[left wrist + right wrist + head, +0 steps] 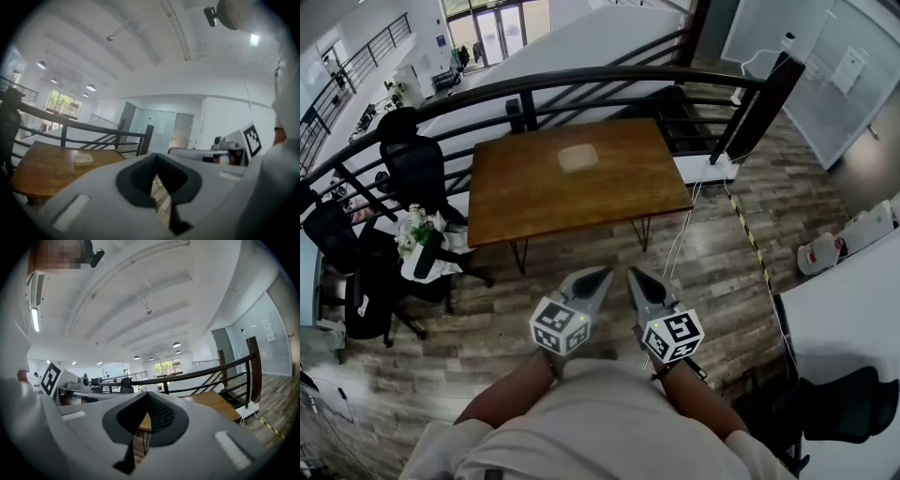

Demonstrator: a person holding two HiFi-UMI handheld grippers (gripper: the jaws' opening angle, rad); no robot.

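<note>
**Both grippers clenched and empty, held low at the body**

Head view: left gripper and right gripper sit side by side at lower centre of the frame, tucked close to the torso. The forearms come in from the bottom edge. Both grippers point up-frame toward the wooden surface, tips leaning slightly toward each other, marker cubes facing the camera.

Left gripper view: fingers clenched, tips meeting mid-frame, nothing between them. Only floor shows through the gap under the tips. Right gripper view: same, tip to tip, empty.

Pale flat container lies on the surface at upper centre of the head view, nearer the far edge and well apart from both grippers. It is a rounded rectangle lying flat, with its long axis left-right in the frame, parallel to the surface's long edge. The left gripper view shows it at middle left.

Surface: brown wood slab on thin black hairpin legs.

Room:
- grey wood-plank floor
- black railing curving behind the surface
- black office chairs at left
- yellow-black tape line on the floor, right of the surface
- white desk at the right edge
- white ceiling with round lights, seen in both gripper views
</note>
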